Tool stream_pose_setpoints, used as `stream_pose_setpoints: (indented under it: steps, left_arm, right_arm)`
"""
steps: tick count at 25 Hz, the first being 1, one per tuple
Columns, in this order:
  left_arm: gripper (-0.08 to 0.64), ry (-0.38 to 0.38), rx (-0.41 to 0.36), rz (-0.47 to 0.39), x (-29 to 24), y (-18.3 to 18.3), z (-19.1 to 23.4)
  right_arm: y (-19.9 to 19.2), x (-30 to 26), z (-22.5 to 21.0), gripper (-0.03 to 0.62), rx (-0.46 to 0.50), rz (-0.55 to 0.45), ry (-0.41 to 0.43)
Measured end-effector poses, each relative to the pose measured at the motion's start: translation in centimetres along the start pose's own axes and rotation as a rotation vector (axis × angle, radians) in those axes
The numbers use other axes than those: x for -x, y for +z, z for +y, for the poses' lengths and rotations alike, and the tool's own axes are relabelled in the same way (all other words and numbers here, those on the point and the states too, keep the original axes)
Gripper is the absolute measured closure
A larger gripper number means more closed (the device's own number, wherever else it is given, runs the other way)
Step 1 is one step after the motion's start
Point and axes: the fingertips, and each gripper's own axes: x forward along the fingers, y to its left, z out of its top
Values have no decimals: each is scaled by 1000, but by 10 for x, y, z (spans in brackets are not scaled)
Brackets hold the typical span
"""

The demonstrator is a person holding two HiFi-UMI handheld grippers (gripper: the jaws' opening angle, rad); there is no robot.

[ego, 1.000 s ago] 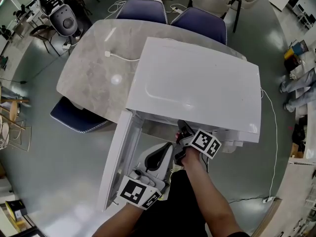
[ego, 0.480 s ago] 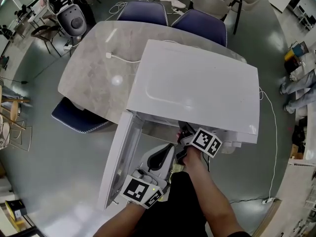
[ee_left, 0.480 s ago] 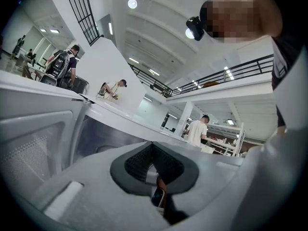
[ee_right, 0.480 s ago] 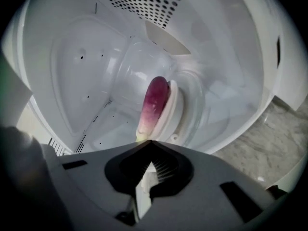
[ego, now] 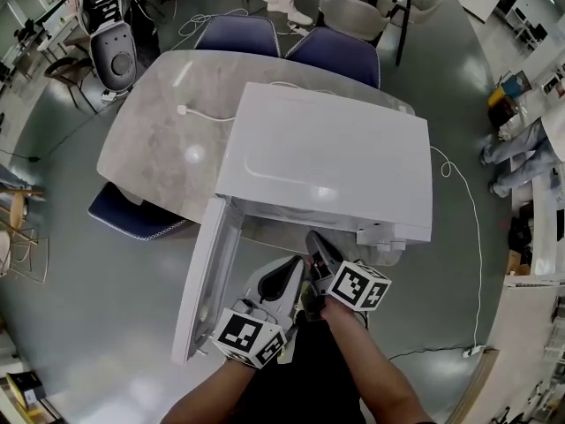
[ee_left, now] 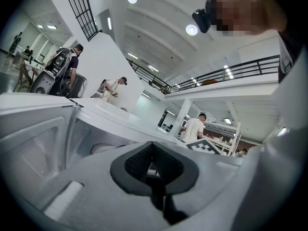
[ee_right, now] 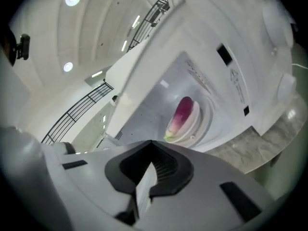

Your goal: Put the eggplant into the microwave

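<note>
The white microwave [ego: 327,162] stands on a marble table with its door [ego: 205,276] swung open to the left. Inside, in the right gripper view, a purple eggplant [ee_right: 183,113] with a green end lies on a white plate [ee_right: 193,125] on the turntable. My right gripper [ee_right: 151,146] is shut with nothing between its jaws, in front of the opening and apart from the eggplant. In the head view it [ego: 312,239] sits just below the microwave's front edge. My left gripper [ego: 296,270] is beside it near the door; its jaws [ee_left: 152,144] meet and hold nothing.
The marble table [ego: 163,140] carries a white cable [ego: 207,113]. Blue chairs [ego: 291,42] stand behind the table, and another [ego: 132,215] at its left. A power cord [ego: 472,237] trails on the floor to the right. People stand in the background.
My right gripper has drawn back from the microwave's mouth toward me and rolled a little. The left gripper has barely shifted. The eggplant stays on its plate inside.
</note>
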Motion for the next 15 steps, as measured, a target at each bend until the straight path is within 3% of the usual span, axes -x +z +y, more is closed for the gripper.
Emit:
stream_pose_setpoints:
  steps: [7,15]
  left_arm:
    - [551,-21,-19,-6,13,37,-21]
    - [551,-51,-63,-23,30,67,-47]
  right_arm:
    - [33,46,79,591,233,-67,62]
    - [43,86,127,591,470,-107,58]
